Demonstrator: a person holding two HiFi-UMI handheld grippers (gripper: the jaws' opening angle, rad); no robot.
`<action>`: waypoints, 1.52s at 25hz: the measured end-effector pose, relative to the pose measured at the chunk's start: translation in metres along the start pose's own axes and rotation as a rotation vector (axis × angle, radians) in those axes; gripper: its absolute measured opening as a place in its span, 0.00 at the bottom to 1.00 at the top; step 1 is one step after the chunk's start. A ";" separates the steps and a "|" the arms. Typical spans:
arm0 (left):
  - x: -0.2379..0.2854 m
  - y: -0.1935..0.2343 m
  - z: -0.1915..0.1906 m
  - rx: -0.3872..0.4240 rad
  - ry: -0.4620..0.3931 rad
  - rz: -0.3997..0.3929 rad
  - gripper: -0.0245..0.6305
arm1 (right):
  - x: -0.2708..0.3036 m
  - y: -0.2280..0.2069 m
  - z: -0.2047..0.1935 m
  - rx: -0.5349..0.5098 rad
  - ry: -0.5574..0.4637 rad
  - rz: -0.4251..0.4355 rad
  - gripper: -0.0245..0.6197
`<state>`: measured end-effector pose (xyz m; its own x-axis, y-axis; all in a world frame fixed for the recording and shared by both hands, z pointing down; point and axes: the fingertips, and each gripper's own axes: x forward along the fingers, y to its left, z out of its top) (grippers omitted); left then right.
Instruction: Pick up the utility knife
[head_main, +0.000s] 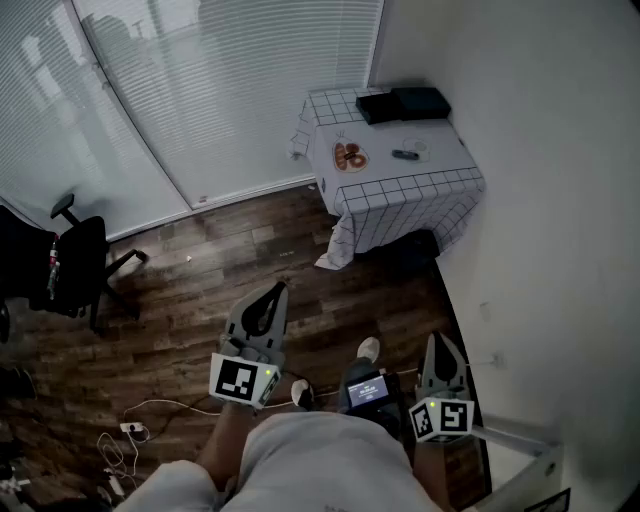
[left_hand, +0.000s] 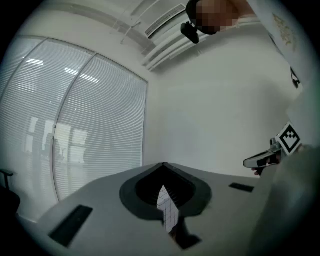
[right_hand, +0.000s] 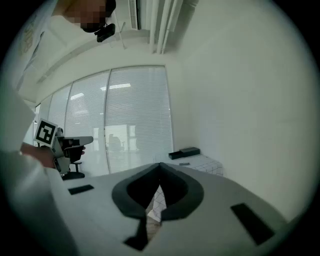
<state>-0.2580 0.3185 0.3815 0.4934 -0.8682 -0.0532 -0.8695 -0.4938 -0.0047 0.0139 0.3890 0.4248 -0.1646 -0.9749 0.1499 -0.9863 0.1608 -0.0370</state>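
Head view, upper right: we judge the utility knife (head_main: 405, 154) light, rigid, best pinched mid-handle; left gripper (head_main: 279, 289) and right gripper (head_main: 437, 338) clenched empty

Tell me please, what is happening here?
A person stands on the wooden floor, some way from a small table with a checked cloth in the corner. The left gripper and the right gripper are both shut and empty, held low in front of the body. A small dark thing on the table, probably the utility knife, lies untouched beside two black boxes.
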 end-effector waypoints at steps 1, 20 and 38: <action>-0.005 -0.001 -0.006 -0.011 0.010 0.006 0.05 | -0.005 0.001 0.002 0.002 -0.006 0.004 0.05; -0.025 -0.042 -0.004 -0.056 0.049 -0.090 0.05 | -0.015 0.014 0.011 0.029 -0.023 -0.003 0.05; 0.090 -0.021 -0.013 -0.048 0.080 -0.020 0.05 | 0.095 -0.033 0.022 0.052 0.014 0.083 0.05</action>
<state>-0.1946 0.2500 0.3894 0.5124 -0.8584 0.0263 -0.8584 -0.5111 0.0431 0.0310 0.2881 0.4179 -0.2462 -0.9563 0.1576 -0.9674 0.2325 -0.1007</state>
